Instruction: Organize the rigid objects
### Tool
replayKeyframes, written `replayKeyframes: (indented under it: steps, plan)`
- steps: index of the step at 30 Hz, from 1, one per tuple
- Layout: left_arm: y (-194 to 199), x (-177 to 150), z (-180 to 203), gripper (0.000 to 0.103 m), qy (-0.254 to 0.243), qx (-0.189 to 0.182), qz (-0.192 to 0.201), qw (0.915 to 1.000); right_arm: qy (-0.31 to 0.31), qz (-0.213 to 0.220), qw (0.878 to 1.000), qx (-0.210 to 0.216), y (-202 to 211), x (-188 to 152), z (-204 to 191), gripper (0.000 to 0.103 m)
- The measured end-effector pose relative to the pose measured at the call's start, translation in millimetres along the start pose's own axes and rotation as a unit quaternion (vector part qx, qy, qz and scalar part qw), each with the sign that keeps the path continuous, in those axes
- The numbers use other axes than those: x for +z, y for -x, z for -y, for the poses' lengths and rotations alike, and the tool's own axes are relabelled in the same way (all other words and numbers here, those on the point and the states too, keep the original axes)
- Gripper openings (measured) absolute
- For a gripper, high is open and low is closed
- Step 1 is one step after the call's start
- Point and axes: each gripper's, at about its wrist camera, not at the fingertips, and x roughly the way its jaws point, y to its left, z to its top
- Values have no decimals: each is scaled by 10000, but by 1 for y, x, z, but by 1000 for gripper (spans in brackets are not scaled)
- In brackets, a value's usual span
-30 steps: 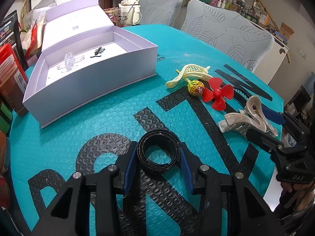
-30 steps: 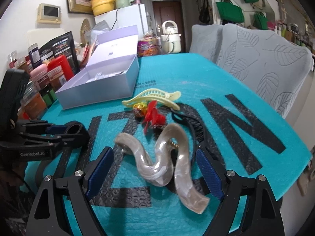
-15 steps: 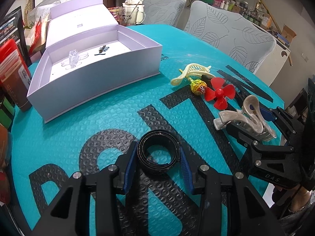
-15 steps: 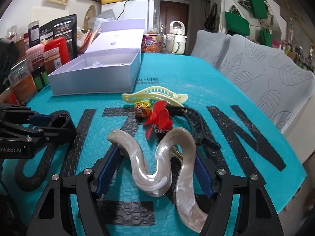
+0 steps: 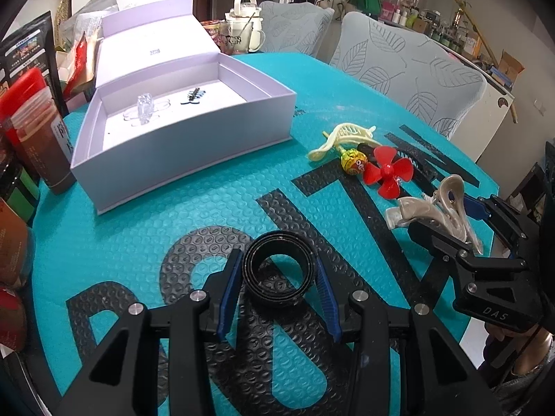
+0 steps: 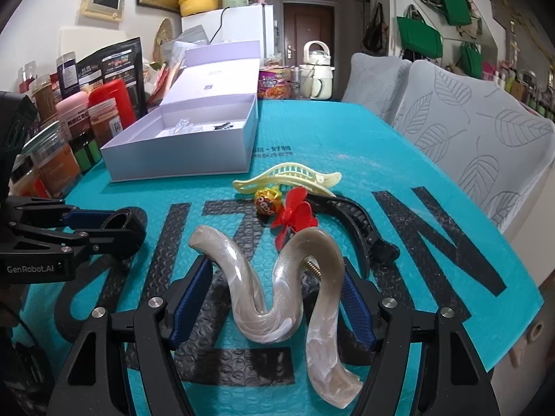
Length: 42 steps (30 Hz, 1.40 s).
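My left gripper (image 5: 277, 270) is shut on a coiled black ring (image 5: 277, 293), which rests on the teal mat (image 5: 208, 208). My right gripper (image 6: 274, 277) is shut on a wavy pearl-beige hair claw (image 6: 253, 298), its blue pads against both sides; the left wrist view shows that claw (image 5: 416, 208) at the right. Beyond it lie a cream hair clip (image 6: 288, 176), a wrapped lollipop (image 6: 267, 202), a red propeller (image 6: 295, 215) and a black hair claw (image 6: 357, 222). An open lilac box (image 5: 180, 152) at the back left holds a clear trinket (image 5: 144, 111) and a small dark clip (image 5: 194, 97).
Jars, tins and packets (image 6: 69, 121) crowd the table's left edge beside the box. A cream kettle (image 5: 244, 24) stands behind it. Two grey leaf-patterned chairs (image 5: 409, 69) line the far right side. The mat's right edge (image 6: 520, 298) drops off close to my right gripper.
The right gripper's jaws have come in from standing wide around the pearl hair claw to pressing on it. The left gripper and its black ring have kept still.
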Motion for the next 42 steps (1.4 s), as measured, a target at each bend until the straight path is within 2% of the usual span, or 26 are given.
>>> replayKeyframes:
  steps: [16, 27, 42]
  plan:
    - [42, 10, -12, 41, 197, 383, 468, 9980, 288, 113, 9972, 681, 7, 36, -23, 72]
    - [67, 25, -22, 41, 110, 658, 859, 9941, 556, 250, 9912, 1173, 6, 62, -46, 72]
    - [82, 68, -39, 41, 4, 814, 1283, 9884, 850, 466, 9844, 1467, 1, 116, -62, 72]
